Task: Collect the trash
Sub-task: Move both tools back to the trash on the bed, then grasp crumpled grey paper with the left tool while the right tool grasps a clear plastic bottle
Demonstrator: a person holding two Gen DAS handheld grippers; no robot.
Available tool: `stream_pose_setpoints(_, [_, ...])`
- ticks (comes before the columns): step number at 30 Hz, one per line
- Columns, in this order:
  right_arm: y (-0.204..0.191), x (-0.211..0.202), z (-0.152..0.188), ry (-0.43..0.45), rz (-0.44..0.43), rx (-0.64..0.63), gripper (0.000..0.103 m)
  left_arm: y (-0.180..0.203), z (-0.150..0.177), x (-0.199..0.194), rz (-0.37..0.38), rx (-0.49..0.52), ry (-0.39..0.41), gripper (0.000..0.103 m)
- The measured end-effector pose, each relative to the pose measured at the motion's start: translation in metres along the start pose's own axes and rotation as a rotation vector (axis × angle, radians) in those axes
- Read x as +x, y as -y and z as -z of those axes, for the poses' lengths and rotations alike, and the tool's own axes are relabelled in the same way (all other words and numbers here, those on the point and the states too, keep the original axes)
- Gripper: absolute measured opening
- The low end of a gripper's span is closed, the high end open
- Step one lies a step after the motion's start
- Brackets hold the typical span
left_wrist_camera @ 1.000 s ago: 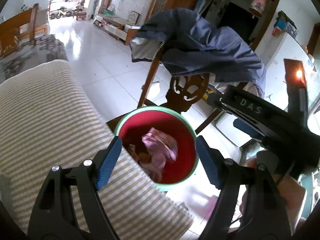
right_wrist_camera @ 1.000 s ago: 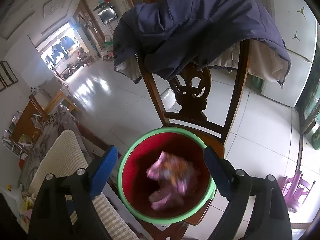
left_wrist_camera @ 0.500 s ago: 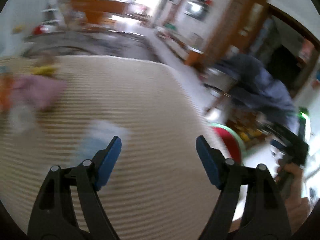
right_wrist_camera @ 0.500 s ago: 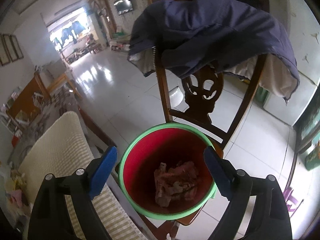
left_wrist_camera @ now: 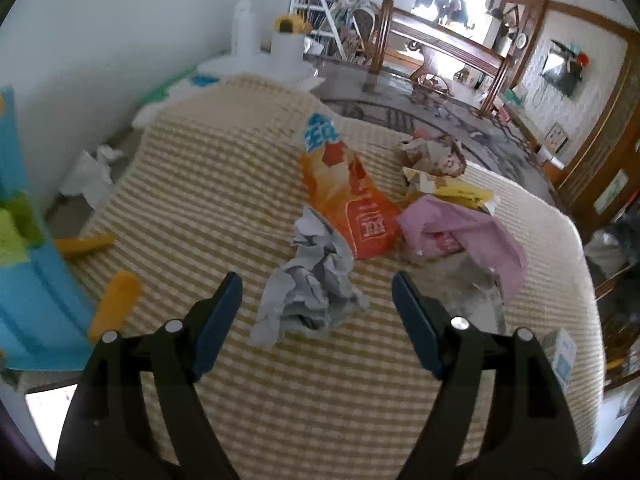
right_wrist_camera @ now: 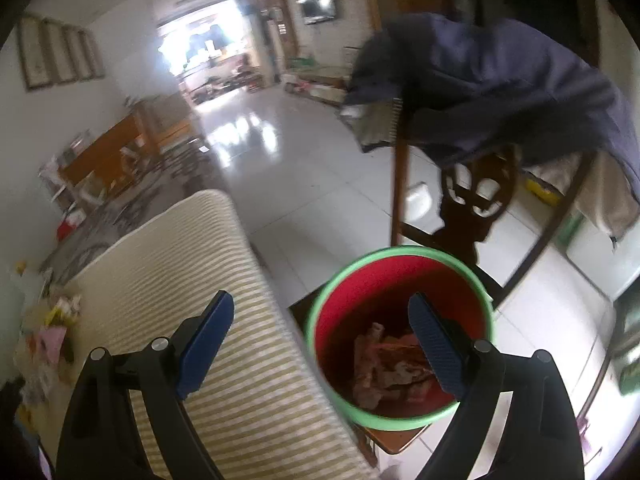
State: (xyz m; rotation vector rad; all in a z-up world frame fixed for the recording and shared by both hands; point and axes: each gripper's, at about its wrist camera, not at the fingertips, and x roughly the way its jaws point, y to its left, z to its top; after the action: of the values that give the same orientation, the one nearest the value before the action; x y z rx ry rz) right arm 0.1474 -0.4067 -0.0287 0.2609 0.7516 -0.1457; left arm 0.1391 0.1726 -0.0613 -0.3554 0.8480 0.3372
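In the left wrist view my left gripper [left_wrist_camera: 316,300] stands open over the striped table cloth [left_wrist_camera: 208,184], just short of a crumpled grey paper [left_wrist_camera: 310,288]. Behind the paper lie an orange snack bag [left_wrist_camera: 348,196], a pink wrapper [left_wrist_camera: 468,232], a yellow wrapper [left_wrist_camera: 460,192] and a crumpled brown wrapper [left_wrist_camera: 432,152]. In the right wrist view my right gripper [right_wrist_camera: 320,328] is open and empty, above the gap between the table edge and a red bucket [right_wrist_camera: 400,276] with a green rim. The bucket stands on a wooden chair and holds several pink and brown scraps [right_wrist_camera: 388,368].
A dark blue jacket [right_wrist_camera: 492,84] hangs over the chair's back [right_wrist_camera: 476,196]. A blue plastic container [left_wrist_camera: 32,272] with yellow pieces stands at the table's left. White tissue [left_wrist_camera: 90,172] lies near the wall. A small white carton [left_wrist_camera: 562,350] sits at the table's right edge.
The left gripper has swung from above the red bucket across the table to the pile of trash. The right gripper has drifted left of the bucket, and the scraps have settled inside it.
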Motion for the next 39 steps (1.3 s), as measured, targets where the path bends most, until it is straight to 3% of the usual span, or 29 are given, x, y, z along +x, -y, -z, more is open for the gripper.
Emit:
stream_pose_setpoints(4, [-0.028, 0.0, 0.006, 0.004, -0.035, -0.094, 0.086, -0.004, 0.0, 0.023, 0.048, -0.015, -0.06, 0.071])
stream_pose_setpoints(6, [-0.045, -0.001, 0.011, 0.012, -0.052, -0.165, 0.086, -0.003, 0.003, 0.03, 0.014, -0.012, -0.062, 0.062])
stream_pose_setpoints(7, [-0.052, -0.001, 0.013, 0.014, -0.059, -0.198, 0.086, -0.004, 0.004, 0.03, -0.001, -0.012, -0.053, 0.045])
stream_pose_setpoints(10, [-0.068, 0.0, 0.02, 0.016, -0.083, -0.278, 0.086, -0.016, 0.012, 0.024, 0.035, -0.075, -0.049, 0.038])
stream_pose_setpoints(16, [-0.114, 0.003, 0.034, -0.014, -0.228, -0.345, 0.086, -0.013, 0.048, -0.003, 0.11, -0.137, -0.033, 0.037])
stream_pose_setpoints(19, [-0.156, 0.001, 0.042, -0.026, -0.329, -0.352, 0.086, -0.002, 0.072, -0.019, 0.152, -0.143, -0.035, 0.037])
stream_pose_setpoints(24, [-0.258, 0.015, 0.067, -0.165, -0.529, -0.383, 0.086, 0.009, 0.089, -0.033, 0.161, -0.079, -0.055, 0.037])
stream_pose_setpoints(28, [-0.321, 0.025, 0.091, -0.238, -0.556, -0.48, 0.086, 0.002, 0.095, -0.036, 0.143, -0.066, -0.052, 0.038])
stream_pose_setpoints(32, [-0.368, 0.042, 0.119, -0.31, -0.52, -0.579, 0.086, -0.006, 0.099, -0.031, 0.163, -0.088, -0.051, 0.038])
stream_pose_setpoints(39, [-0.382, 0.075, 0.134, -0.454, -0.509, -0.545, 0.083, -0.01, 0.102, -0.035, 0.186, -0.106, -0.049, 0.039])
